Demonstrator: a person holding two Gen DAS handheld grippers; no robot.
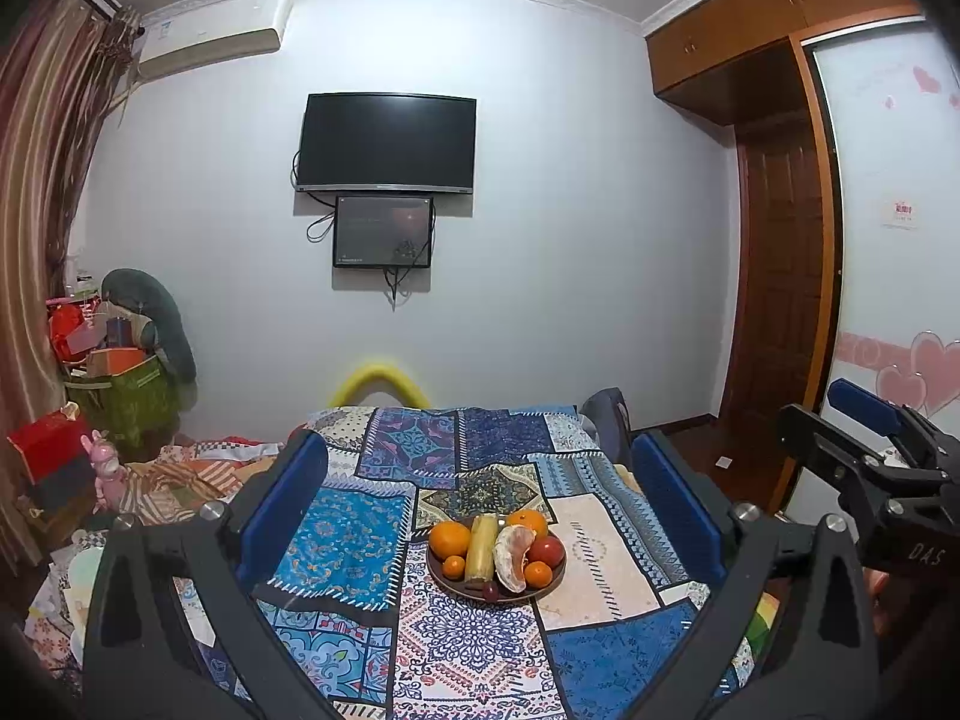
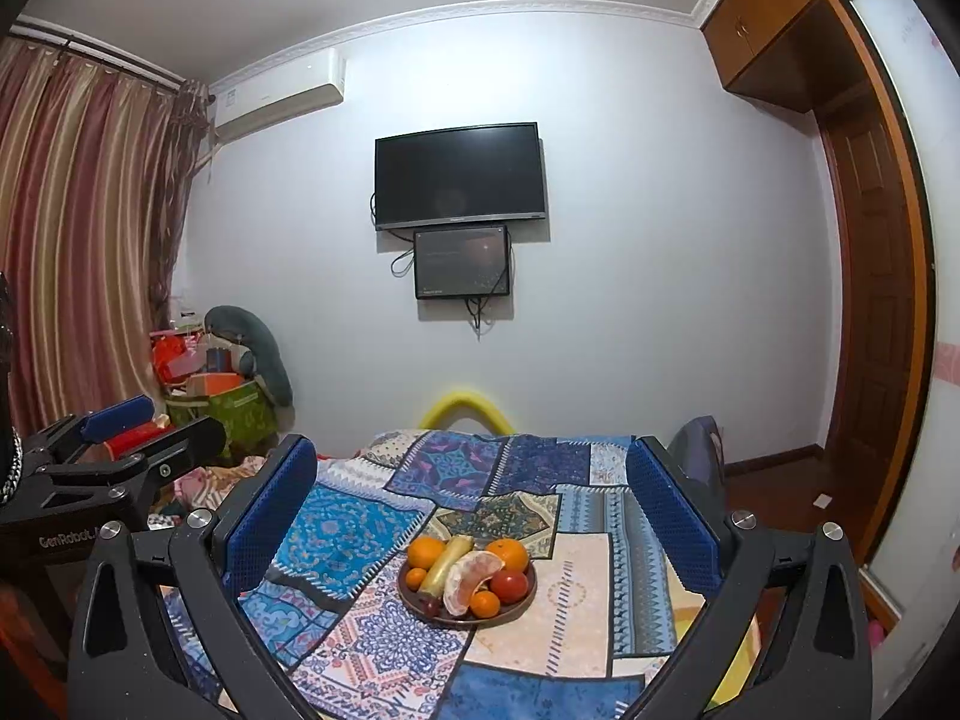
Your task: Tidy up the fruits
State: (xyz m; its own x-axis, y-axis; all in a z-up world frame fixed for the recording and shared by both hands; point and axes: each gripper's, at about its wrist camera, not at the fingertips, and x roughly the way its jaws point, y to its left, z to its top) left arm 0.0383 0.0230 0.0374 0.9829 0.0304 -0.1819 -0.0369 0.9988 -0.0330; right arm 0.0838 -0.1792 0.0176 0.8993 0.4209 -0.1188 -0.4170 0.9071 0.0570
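Looking along the left wrist view, the left gripper (image 1: 480,498) is held back from the table with its blue-padded fingers (image 1: 288,498) spread wide and nothing between them. Framed in that gap, a round dark-brown plate (image 1: 555,585) sits on the blue patchwork tablecloth (image 1: 342,546), piled with fruit: large oranges (image 1: 450,539), small tangerines (image 1: 537,573), a pale yellow banana (image 1: 483,546), a peeled pomelo wedge (image 1: 512,549) and a red apple (image 1: 547,550). Everything lies gathered on the plate, none loose on the cloth, which fits either a finished tidy-up or a heap awaiting sorting.

From the right wrist view, the right gripper (image 2: 471,510) is likewise wide open and empty, held level and clear of the plate, probably so both tools keep the fruit in sight. A dark grape-like fruit (image 2: 429,605) rests at the plate's near rim. The left gripper shows at this view's left edge.
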